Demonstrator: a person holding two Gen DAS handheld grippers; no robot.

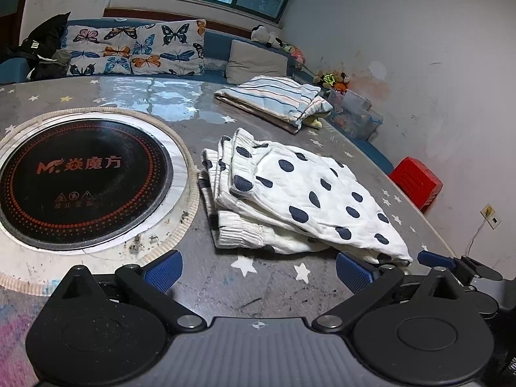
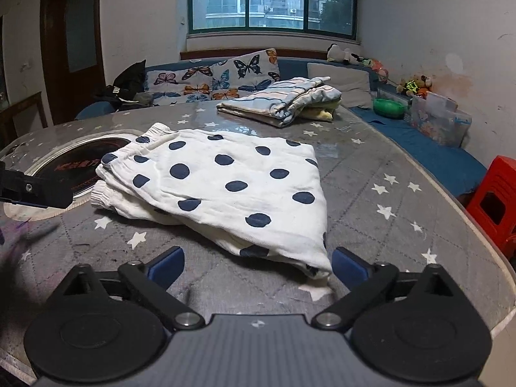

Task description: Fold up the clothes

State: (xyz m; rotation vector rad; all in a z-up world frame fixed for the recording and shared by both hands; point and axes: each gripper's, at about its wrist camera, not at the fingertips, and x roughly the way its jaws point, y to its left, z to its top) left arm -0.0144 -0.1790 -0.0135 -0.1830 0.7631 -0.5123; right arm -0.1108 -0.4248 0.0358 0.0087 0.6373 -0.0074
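Note:
A white garment with dark blue dots (image 1: 303, 196) lies folded on the grey star-patterned table (image 1: 258, 290); it also shows in the right wrist view (image 2: 225, 187). My left gripper (image 1: 258, 272) is open and empty, just short of the garment's near edge. My right gripper (image 2: 258, 266) is open, with the garment's near corner lying between its fingers, not gripped. The right gripper's tip shows at the right of the left wrist view (image 1: 451, 262). The left gripper's tip shows at the left of the right wrist view (image 2: 35, 190).
A round black induction hob (image 1: 80, 183) is set into the table to the left. A folded striped cloth (image 1: 274, 96) lies at the far side. A sofa with butterfly cushions (image 2: 213, 80), toy boxes (image 2: 438, 119) and a red stool (image 2: 493, 200) surround the table.

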